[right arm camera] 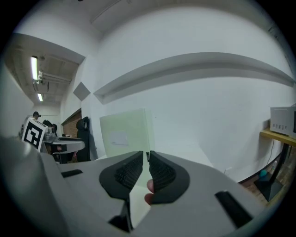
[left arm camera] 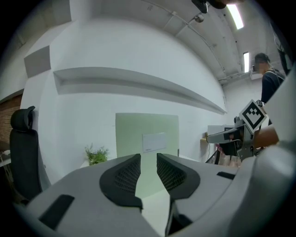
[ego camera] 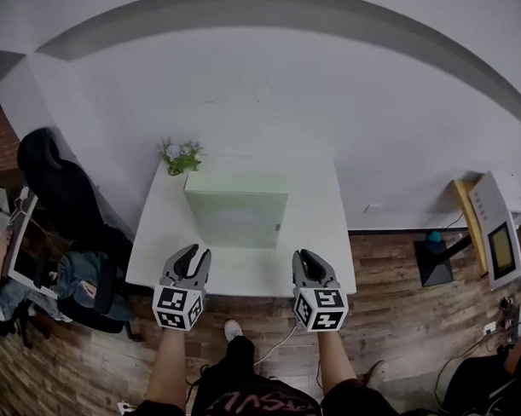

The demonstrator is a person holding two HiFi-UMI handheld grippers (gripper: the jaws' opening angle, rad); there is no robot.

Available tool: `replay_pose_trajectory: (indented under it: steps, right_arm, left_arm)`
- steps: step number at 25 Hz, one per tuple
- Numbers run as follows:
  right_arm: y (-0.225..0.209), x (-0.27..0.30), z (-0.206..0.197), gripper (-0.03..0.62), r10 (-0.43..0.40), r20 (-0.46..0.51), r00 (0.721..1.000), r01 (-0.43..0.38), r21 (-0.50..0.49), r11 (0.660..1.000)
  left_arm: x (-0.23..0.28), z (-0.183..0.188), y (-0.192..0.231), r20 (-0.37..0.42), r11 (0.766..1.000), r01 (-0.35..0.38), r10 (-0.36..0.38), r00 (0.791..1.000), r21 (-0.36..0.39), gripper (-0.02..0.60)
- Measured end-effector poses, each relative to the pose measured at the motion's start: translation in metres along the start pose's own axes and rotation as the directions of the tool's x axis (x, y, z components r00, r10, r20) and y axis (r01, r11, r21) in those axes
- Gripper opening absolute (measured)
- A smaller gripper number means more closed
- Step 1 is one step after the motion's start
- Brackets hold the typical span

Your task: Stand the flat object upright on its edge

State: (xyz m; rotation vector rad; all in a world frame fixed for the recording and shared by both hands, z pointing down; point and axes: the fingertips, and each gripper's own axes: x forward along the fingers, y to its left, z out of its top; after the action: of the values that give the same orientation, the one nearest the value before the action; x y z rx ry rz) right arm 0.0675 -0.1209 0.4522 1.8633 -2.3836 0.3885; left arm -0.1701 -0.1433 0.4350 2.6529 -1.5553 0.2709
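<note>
Head view: pale green flat box (ego camera: 237,208) stands upright on its edge at the table's (ego camera: 323,243) middle. Its broad face is turned to the table's near edge and its long edge runs across the table from side to side. Left gripper (ego camera: 192,252) and right gripper (ego camera: 307,257) hover over the table's near edge, well apart from the box, one toward each near corner. Neither looks nearer than the other. White tabletop, bare otherwise; small plant (ego camera: 181,156) at the table's far left corner, black chair (ego camera: 59,188) off the table's left side, wood floor around.

Left gripper view: the left gripper (left arm camera: 148,159) has its jaws apart, with only air between them. The box (left arm camera: 147,134) rises dead ahead beyond them, vertical, white label facing.

Right gripper view: the right gripper (right arm camera: 145,157) is closed to a sliver, gripping nothing. The box (right arm camera: 125,132) stands ahead, slightly left of the jaw line.

Judgement: the standing looks done; any further move would be a straight reach across the table.
</note>
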Motion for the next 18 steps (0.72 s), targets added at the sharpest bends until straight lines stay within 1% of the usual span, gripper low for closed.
replay_pose_trajectory:
  steps: [4,7,13,18]
  right_arm:
    - [0.003,-0.029,0.006,0.037,0.013,0.022,1.000,-0.012,-0.020,1.000]
    - [0.006,-0.049,0.011,0.034,0.027,0.028,0.999,-0.026,-0.037,0.999]
    - [0.011,-0.082,0.020,0.032,0.068,0.037,0.997,-0.066,-0.074,0.995]
    - [0.012,-0.096,0.029,0.031,0.090,0.043,0.995,-0.086,-0.072,0.994]
  left_arm:
    - [-0.027,0.013,-0.015,0.027,0.999,-0.032,0.032,0.999,0.016,0.100]
    - [-0.049,0.023,-0.028,0.052,0.998,-0.057,0.056,0.997,0.011,0.067]
    - [-0.083,0.035,-0.058,0.072,0.997,-0.077,0.076,0.995,0.018,0.031]
    - [-0.097,0.048,-0.079,0.068,0.994,-0.074,0.068,0.995,0.081,0.015]
